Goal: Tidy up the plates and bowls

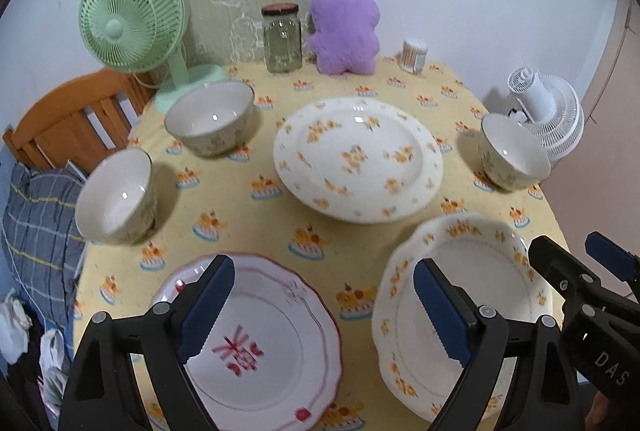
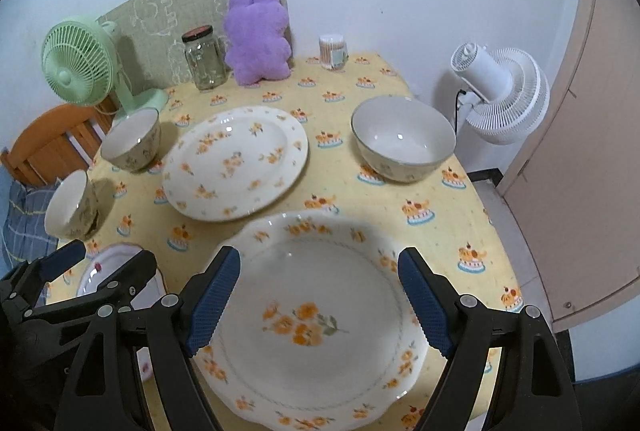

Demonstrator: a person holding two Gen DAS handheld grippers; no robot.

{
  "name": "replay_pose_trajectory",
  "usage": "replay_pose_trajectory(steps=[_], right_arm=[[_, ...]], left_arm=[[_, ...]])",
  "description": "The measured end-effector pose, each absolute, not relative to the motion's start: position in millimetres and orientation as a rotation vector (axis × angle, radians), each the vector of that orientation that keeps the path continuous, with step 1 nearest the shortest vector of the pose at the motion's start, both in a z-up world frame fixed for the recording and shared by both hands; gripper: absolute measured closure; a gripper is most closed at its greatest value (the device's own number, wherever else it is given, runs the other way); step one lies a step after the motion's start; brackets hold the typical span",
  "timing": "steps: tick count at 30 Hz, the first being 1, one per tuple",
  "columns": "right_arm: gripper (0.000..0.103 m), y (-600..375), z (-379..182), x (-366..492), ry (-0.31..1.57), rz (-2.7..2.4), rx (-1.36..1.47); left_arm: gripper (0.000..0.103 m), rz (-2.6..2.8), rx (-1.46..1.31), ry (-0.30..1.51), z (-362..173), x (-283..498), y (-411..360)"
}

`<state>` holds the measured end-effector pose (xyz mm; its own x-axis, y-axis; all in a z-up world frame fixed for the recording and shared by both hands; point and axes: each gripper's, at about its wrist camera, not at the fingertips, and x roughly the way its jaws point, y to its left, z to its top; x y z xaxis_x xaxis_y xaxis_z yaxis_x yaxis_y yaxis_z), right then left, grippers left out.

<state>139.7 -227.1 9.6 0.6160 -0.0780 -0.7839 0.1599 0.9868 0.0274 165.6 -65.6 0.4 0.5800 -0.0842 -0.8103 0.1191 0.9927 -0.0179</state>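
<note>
Three plates and three bowls lie on the yellow tablecloth (image 1: 248, 231). A red-trimmed plate (image 1: 272, 347) is at the front left, under my open, empty left gripper (image 1: 324, 307). A scalloped orange-flower plate (image 2: 320, 315) is at the front right, under my open, empty right gripper (image 2: 320, 303). A large flowered plate (image 1: 358, 159) lies in the middle. Two bowls (image 1: 210, 121) (image 1: 116, 197) stand at the left, one bowl (image 2: 402, 137) at the right.
At the back stand a green fan (image 1: 132, 19), a glass jar (image 1: 281, 39), a purple plush toy (image 1: 344, 27) and a cotton-swab tub (image 1: 414, 54). A white fan (image 2: 504, 95) stands off the table's right edge. A wooden chair (image 1: 72, 119) is at the left.
</note>
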Motion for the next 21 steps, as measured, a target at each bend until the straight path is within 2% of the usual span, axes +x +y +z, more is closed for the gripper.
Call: replay_pose_trajectory(steps=[8, 21], right_arm=[[0.019, -221, 29, 176, 0.851, -0.126, 0.090], [0.019, -228, 9, 270, 0.873, -0.028, 0.083]], left_arm=[[0.011, -0.075, 0.022, 0.918, 16, 202, -60], [0.015, 0.028, 0.021, 0.929, -2, 277, -65]])
